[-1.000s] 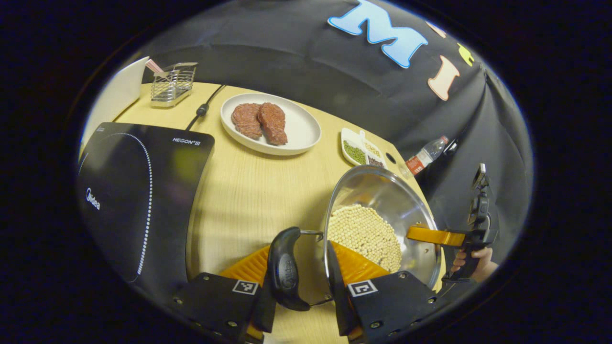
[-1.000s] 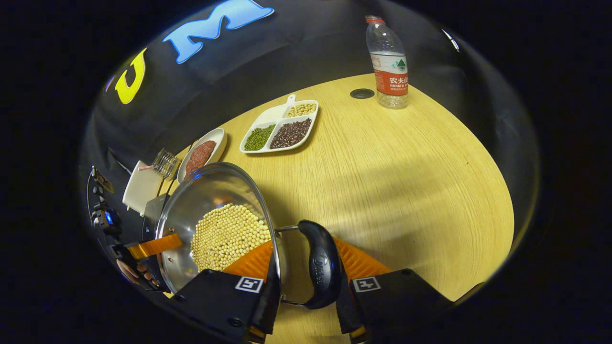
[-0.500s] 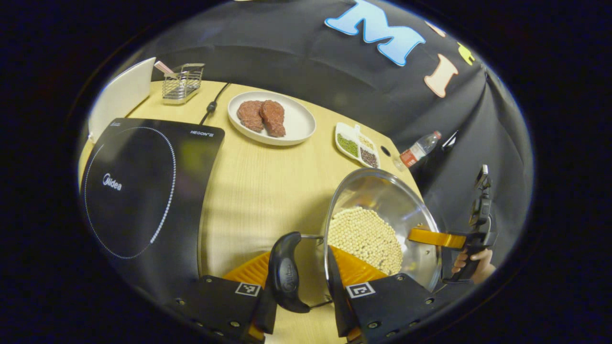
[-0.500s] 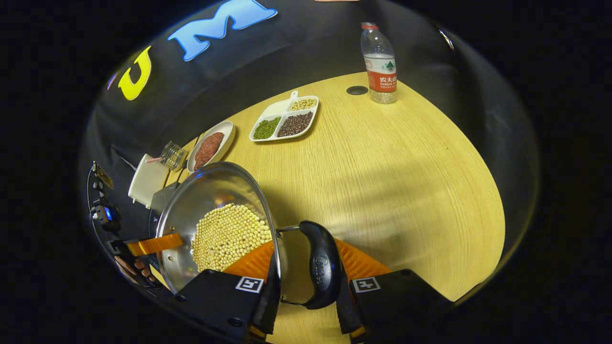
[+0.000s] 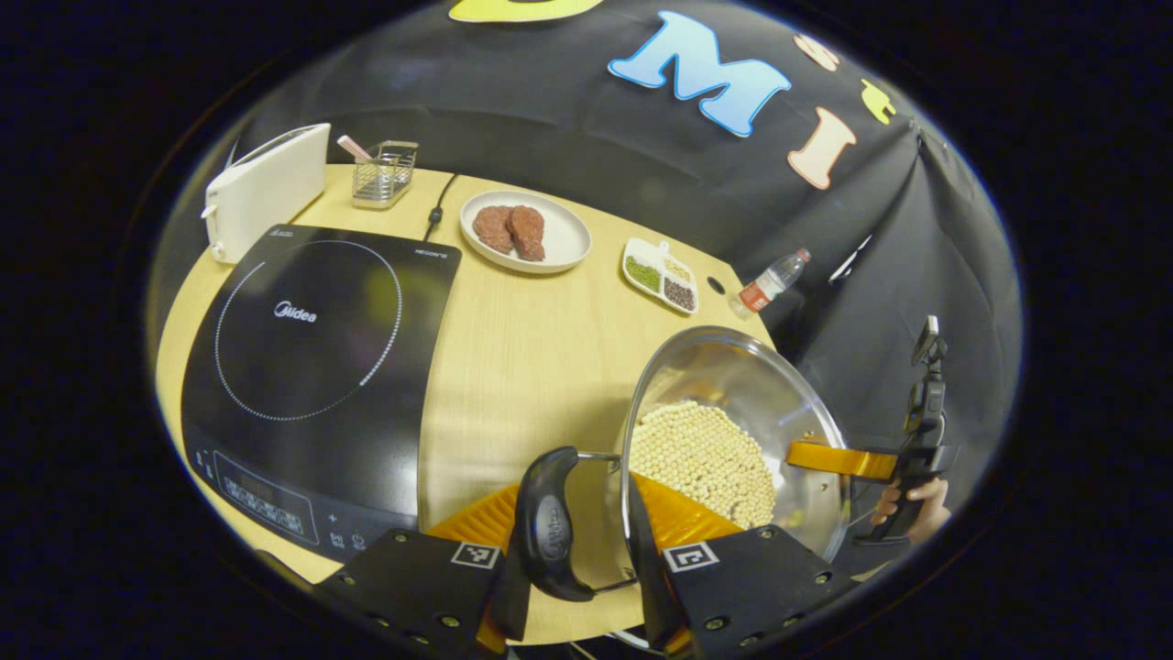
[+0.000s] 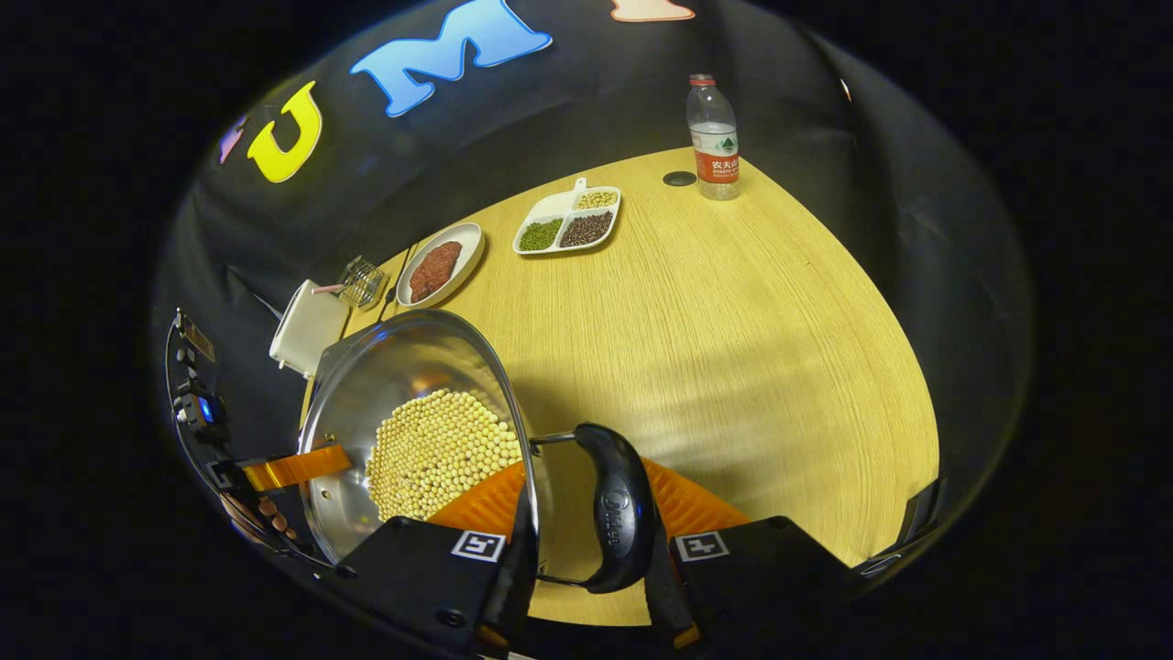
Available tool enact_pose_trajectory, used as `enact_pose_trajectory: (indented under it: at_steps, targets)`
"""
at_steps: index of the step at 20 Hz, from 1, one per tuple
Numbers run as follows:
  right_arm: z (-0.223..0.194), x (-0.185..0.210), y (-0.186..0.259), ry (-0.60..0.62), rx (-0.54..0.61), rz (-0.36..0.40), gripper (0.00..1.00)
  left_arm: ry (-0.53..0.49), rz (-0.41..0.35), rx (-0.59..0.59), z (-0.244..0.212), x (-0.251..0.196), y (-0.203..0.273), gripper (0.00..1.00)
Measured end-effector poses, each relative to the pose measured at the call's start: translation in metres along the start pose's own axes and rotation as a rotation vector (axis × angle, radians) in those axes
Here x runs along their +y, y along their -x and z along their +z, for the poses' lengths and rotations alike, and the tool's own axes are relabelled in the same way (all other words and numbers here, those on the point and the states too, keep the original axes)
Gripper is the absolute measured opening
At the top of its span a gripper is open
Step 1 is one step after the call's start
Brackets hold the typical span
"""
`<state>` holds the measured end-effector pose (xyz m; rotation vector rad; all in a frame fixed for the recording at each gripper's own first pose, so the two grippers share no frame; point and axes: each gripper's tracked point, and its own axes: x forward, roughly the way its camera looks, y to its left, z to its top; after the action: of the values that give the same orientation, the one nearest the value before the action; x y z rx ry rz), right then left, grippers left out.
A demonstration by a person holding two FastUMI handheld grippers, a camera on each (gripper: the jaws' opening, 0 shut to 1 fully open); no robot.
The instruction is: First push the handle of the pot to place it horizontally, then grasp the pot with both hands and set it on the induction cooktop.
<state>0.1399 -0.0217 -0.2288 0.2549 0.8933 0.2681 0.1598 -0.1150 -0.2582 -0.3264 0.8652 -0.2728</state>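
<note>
A steel pot [image 5: 733,403] holding pale yellow beans [image 5: 701,454] hangs above the wooden table [image 5: 522,348], level between both grippers. My left gripper [image 5: 575,568] is shut on the pot's black side handle [image 5: 547,532]. My right gripper [image 6: 586,561] is shut on the opposite black handle [image 6: 619,518], with the pot [image 6: 403,385] to its left. The black induction cooktop [image 5: 312,348] lies on the table, left of the pot in the left gripper view. In that view a hand [image 5: 912,509] holds the right gripper beyond the pot's far rim.
Behind the cooktop stand a white toaster [image 5: 266,188] and a wire rack [image 5: 383,172]. A plate of meat [image 5: 525,231], a divided dish of beans [image 5: 660,275] and a water bottle [image 6: 715,137] sit along the table's far side. A power cord [image 5: 438,209] runs off behind the cooktop.
Both grippers have risen with the pot held between them. The table now looks farther below, and the whole cooktop has come into the left gripper view.
</note>
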Motion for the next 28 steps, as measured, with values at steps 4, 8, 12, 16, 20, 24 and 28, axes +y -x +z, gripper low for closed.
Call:
enact_pose_trajectory:
  at_steps: [4,8,12,16,20,24,28]
  targets:
    - [0.001,0.006,0.019,0.011,-0.027,-0.023,0.49,0.015,-0.023,-0.009,-0.001,-0.004,0.013,0.49]
    - [-0.003,0.020,0.033,-0.003,-0.044,-0.040,0.50,-0.005,-0.044,-0.020,0.006,0.000,0.029,0.50]
    - [-0.008,0.049,0.032,-0.015,-0.036,-0.037,0.50,-0.010,-0.048,-0.034,0.022,0.021,0.048,0.53]
    - [-0.006,0.084,0.026,0.010,-0.045,-0.037,0.50,0.007,-0.051,-0.044,0.033,0.053,0.063,0.50]
    - [-0.008,0.124,0.012,0.033,-0.042,-0.030,0.50,0.030,-0.049,-0.059,0.042,0.096,0.079,0.53]
    - [-0.012,0.163,-0.004,0.043,-0.028,-0.028,0.53,0.057,-0.021,-0.065,0.054,0.140,0.092,0.53]
    - [-0.014,0.200,-0.018,0.034,-0.010,-0.008,0.49,0.066,-0.003,-0.082,0.069,0.176,0.103,0.50]
